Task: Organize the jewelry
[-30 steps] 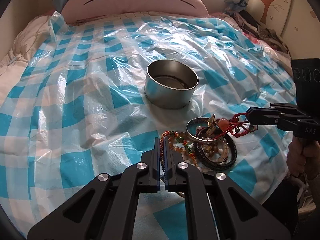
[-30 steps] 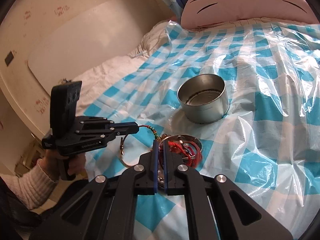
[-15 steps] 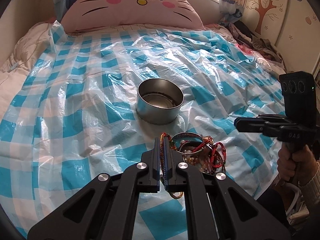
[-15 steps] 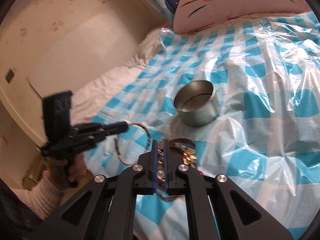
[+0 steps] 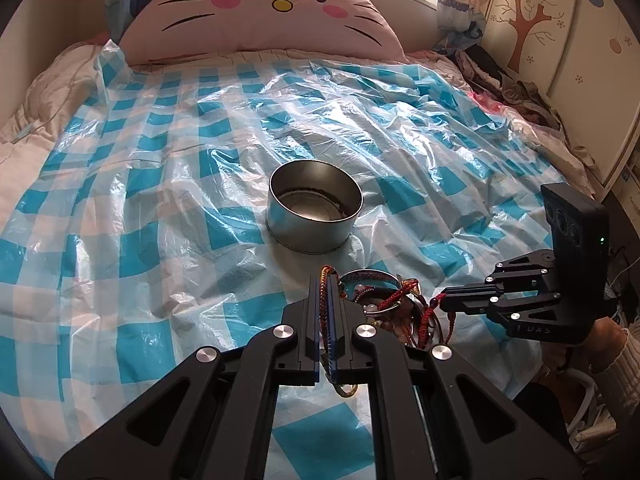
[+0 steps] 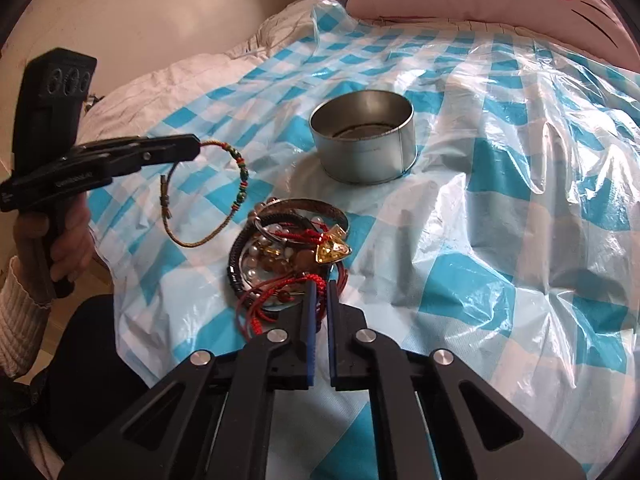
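Observation:
A round metal tin (image 5: 316, 216) (image 6: 364, 148) stands on the checked plastic sheet. Just in front of it lies a tangled jewelry pile (image 5: 384, 304) (image 6: 288, 248) of bangles, pearl beads, red cords and a yellow pendant. My left gripper (image 5: 326, 280) (image 6: 196, 146) is shut on a braided bracelet (image 6: 240, 176) with green and red beads, which hangs clear of the pile at its left. My right gripper (image 6: 320, 286) (image 5: 442, 304) sits at the pile's near edge, its jaws closing tight on a red cord (image 6: 280, 284) between the pads.
The blue-and-white plastic sheet (image 5: 160, 200) covers a bed, with a pink cat-face pillow (image 5: 256, 12) at the head. Clothes (image 5: 516, 88) are heaped along the right edge by a wardrobe. A hand in a white knit sleeve (image 6: 24, 312) holds each gripper.
The left gripper drew the braided bracelet up and away from the pile. The right gripper let the red cord drop, pulled off, then came back down onto the pile's red cord.

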A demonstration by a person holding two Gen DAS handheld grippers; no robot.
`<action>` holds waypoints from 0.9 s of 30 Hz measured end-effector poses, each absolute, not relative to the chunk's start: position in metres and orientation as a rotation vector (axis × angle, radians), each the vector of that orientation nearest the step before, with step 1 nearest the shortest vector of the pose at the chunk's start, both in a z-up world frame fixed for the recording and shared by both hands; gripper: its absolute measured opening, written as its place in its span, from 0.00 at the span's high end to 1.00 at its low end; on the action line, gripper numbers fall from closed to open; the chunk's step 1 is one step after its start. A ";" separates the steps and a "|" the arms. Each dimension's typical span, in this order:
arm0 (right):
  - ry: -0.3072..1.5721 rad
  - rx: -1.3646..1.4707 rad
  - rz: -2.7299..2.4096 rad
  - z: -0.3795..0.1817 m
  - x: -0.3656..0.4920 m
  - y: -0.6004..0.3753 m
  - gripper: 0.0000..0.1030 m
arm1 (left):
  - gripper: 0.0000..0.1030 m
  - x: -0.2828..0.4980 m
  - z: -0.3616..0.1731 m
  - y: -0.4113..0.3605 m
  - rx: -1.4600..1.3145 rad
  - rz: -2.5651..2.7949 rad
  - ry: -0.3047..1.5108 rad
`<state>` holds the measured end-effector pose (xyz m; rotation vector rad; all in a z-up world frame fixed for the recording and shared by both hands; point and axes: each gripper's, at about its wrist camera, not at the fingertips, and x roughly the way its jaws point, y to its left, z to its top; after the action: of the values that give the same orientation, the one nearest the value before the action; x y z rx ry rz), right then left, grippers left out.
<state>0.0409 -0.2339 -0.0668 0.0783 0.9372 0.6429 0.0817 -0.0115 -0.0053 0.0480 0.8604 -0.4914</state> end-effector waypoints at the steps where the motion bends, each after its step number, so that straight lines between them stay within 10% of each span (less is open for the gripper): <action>1: 0.920 0.115 0.649 -0.061 0.039 -0.239 0.95 | 0.97 0.082 -0.004 -0.011 0.042 -0.494 0.857; 27: 0.686 0.401 0.517 -0.010 0.123 -0.253 0.95 | 0.97 0.154 0.015 -0.043 -0.100 -0.502 0.750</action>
<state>0.1230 -0.2532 -0.0096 0.4012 0.6861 0.5171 0.1538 -0.0426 0.0149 -0.0996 0.7498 -0.5022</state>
